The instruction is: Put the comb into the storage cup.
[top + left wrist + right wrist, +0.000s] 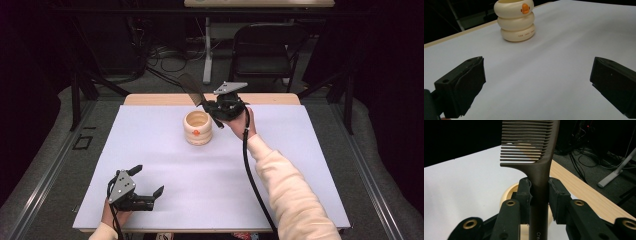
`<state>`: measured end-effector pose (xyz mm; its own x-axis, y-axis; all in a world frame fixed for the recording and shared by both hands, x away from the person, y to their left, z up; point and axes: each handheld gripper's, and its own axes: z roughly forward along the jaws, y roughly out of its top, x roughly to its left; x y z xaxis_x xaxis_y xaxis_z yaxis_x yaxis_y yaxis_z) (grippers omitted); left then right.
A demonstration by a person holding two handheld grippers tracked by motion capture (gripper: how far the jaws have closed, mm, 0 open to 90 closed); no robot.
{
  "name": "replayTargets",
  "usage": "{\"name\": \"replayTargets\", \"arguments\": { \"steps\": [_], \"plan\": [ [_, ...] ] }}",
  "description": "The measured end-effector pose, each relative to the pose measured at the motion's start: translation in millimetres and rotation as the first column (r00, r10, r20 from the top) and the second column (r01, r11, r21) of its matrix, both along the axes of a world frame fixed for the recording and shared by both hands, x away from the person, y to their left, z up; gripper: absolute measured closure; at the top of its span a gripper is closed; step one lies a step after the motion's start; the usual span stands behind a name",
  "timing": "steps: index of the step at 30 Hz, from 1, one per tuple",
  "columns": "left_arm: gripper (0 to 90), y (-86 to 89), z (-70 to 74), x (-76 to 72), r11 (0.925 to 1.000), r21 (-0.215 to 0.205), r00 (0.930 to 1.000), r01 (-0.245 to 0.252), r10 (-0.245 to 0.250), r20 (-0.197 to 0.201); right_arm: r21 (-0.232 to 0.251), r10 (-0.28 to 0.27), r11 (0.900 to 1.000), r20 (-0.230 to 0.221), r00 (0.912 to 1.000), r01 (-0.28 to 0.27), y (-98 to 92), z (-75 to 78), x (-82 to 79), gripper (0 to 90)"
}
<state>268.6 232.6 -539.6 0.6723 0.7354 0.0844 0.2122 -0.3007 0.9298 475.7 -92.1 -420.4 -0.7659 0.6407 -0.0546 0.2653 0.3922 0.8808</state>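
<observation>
A dark brown comb stands between the jaws of my right gripper, which is shut on its handle. In the high view the right gripper hangs just right of and above a cream ringed cup with an orange mark, the comb pointing up and to the left. The cup sits behind the jaws in the right gripper view. My left gripper rests open near the table's front left edge, nothing between its jaws. The cup stands far ahead of it.
A white sheet covers the wooden table. Beyond the far edge stand a black folding chair, cables on the floor and a white desk leg. A dark frame leg stands at the left.
</observation>
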Motion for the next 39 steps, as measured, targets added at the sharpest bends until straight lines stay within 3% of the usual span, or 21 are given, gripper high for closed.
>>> {"name": "replayTargets", "arguments": {
  "steps": [16,39],
  "plan": [
    [0.2,0.1,0.1,-0.1,1.0000,0.001,1.0000,0.000,0.000,0.002,0.018,0.008,1.000,0.030,0.9995,-0.009,11.3,10.2,5.4,71.9],
    [0.2,-0.3,0.0,0.0,1.0000,0.003,1.0000,-0.004,0.004,0.000,0.040,0.017,0.999,0.056,0.9983,-0.020,20.7,11.9,11.2,71.9]
  ]
}}
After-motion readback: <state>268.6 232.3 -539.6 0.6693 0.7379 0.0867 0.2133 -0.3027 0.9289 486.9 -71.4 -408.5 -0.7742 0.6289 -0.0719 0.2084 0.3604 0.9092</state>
